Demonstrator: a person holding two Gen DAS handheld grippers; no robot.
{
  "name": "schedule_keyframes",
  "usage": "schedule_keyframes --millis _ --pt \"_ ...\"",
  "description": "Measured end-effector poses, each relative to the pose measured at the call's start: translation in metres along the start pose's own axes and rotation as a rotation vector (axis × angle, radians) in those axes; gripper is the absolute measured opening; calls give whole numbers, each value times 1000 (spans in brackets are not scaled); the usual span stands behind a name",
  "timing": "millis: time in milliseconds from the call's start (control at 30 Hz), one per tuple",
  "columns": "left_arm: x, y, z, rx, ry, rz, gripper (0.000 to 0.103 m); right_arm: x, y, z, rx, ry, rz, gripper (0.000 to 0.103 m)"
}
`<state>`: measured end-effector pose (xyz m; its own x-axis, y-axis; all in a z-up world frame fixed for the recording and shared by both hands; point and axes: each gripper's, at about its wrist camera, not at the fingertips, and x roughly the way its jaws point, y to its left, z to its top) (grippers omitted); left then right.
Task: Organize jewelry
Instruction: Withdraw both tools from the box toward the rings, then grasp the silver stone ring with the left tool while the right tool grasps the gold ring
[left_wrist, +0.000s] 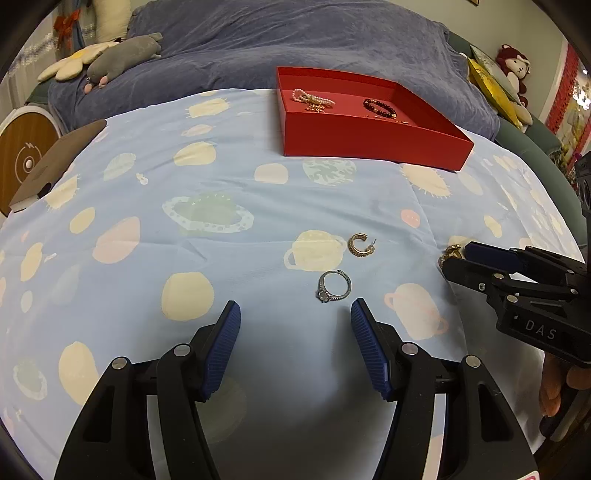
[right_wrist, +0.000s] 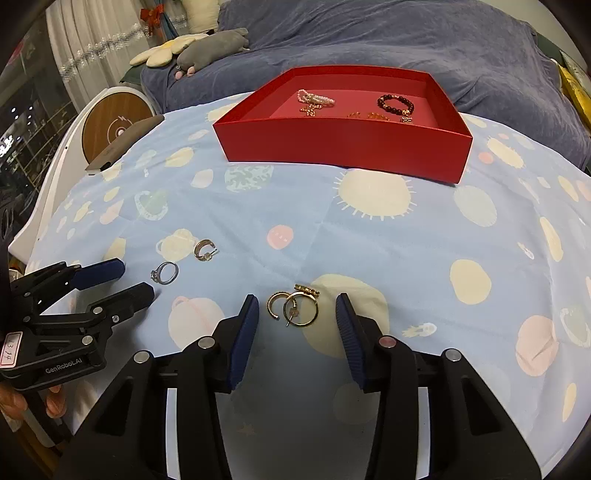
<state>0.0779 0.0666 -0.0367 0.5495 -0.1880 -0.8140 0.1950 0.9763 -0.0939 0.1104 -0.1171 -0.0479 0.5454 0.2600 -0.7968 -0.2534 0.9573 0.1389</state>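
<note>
Landmark: red tray (right_wrist: 343, 147) on the bed, holding bead bracelets already.
Step in hand: pickup of loose pieces lying on the bedsheet (right_wrist: 424, 251), well in front of the red tray.
Left gripper (left_wrist: 295, 314): jaws released, nothing between; silver ring (left_wrist: 333, 286) just ahead, tray-side.
Right gripper (right_wrist: 297, 310): jaws parted, not pressing, flanking gold ring cluster (right_wrist: 295, 306).
Gold hoop earring (left_wrist: 360, 243): just tray-side of silver ring.
Next move: likely lower, clench gently; thin metal, slip risk.

bedspread (right_wrist: 424, 240): pale blue, planet print | blanket (left_wrist: 295, 40): blue-grey, behind | plush toy (left_wrist: 125, 59): grey, on blanket
</note>
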Motion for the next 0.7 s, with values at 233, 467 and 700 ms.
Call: schedule_keyframes --millis 233,467,700 --pt "0 1 0 5 -3 -13 60 2 4 1 -20 1 -7 19" --pt "0 -4 2 10 -14 -35 60 -14 2 4 -3 -36 3 19" --pt "9 -13 6 44 -35 -4 51 -28 -9 8 33 -69 10 19"
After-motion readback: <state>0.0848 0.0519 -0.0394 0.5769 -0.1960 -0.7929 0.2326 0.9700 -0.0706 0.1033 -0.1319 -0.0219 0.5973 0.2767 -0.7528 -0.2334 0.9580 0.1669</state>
